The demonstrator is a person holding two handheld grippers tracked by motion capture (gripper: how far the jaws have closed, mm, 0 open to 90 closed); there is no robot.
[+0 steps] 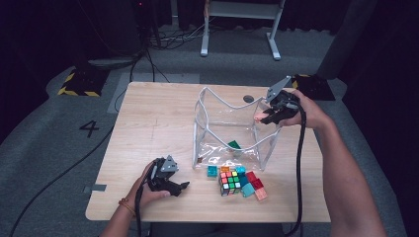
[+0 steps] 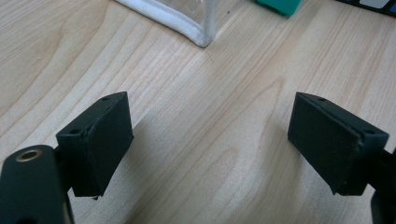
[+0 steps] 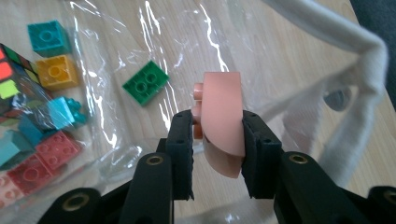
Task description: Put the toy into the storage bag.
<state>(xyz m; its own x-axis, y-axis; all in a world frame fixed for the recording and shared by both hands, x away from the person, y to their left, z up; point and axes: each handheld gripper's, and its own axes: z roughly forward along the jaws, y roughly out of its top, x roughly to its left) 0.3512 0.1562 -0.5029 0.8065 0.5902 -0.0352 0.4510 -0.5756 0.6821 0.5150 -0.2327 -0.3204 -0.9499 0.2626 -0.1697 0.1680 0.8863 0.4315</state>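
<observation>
On the pale wood-grain table (image 1: 148, 123): clear plastic bag (image 1: 232, 126), boxy, glossy and creased, edged with thick white piping, mouth open upward. Inside on its floor, a green studded brick (image 1: 234, 144). Just in front of the bag, a cluster: Rubik's cube (image 1: 230, 182) with black edges and bright stickers, touching teal, orange, red and pink bricks; one teal brick (image 1: 212, 171) slightly apart to the left.

Over the bag's far right rim, right tongs (image 1: 264, 116) clamped on a smooth salmon-pink curved piece (image 1: 259, 116). From the right gripper view, clearer: matte black ribbed pads of the right tongs (image 3: 218, 140) pinching the pink piece (image 3: 221, 121) on both flat sides, rounded top, a stud on its left; below through crinkled film, green brick (image 3: 145, 82) with four studs, orange brick (image 3: 56, 71), teal brick (image 3: 48, 37), red brick (image 3: 58, 148).

Near the front left edge, left tongs (image 1: 181, 187) low over bare wood, jaws wide apart, gripping nothing. From the left gripper view, left tongs (image 2: 210, 149) with blocky black pads, a bag corner (image 2: 201, 35) of white piping ahead, and a teal brick edge (image 2: 280, 5).

On the grey floor left of the table, a painted "4" (image 1: 89, 128); yellow-black hazard tape (image 1: 79, 84) beyond.
</observation>
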